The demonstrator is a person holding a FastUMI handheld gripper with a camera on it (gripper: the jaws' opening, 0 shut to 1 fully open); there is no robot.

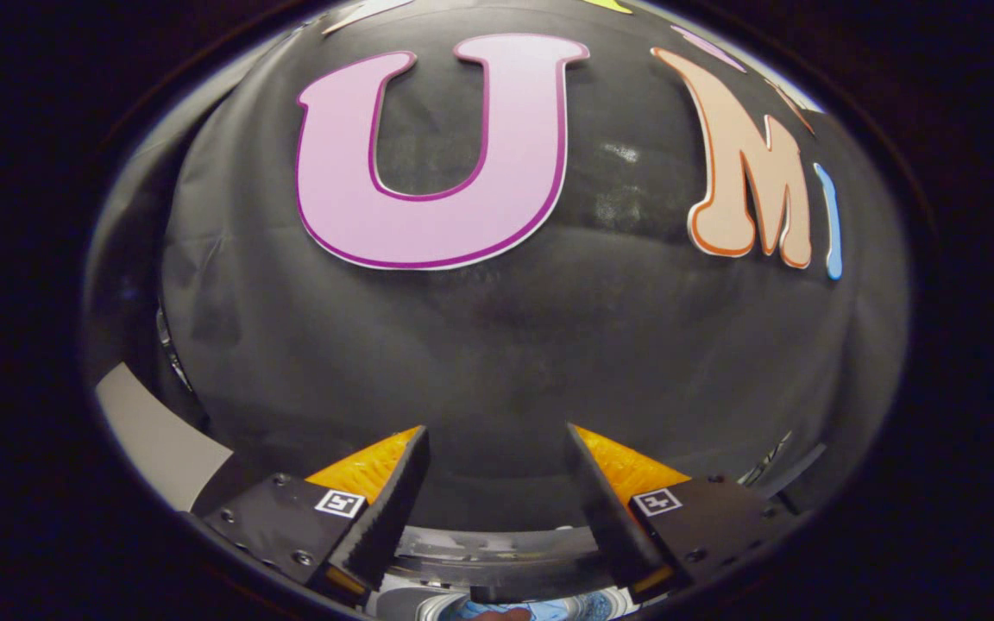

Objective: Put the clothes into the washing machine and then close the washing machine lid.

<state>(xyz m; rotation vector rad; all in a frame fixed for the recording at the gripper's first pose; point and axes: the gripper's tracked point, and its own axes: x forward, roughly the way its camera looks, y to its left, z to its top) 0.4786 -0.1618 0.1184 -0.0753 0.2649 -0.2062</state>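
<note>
Washing machine [497, 561] below spread hand-held gripper [497, 435]

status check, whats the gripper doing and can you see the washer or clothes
Gripper open, fingers apart, holding nothing, aimed at the booth wall. Dark curved rim low between the fingers, bit of blue beneath it, cannot tell what. Nothing in the way.
</note>
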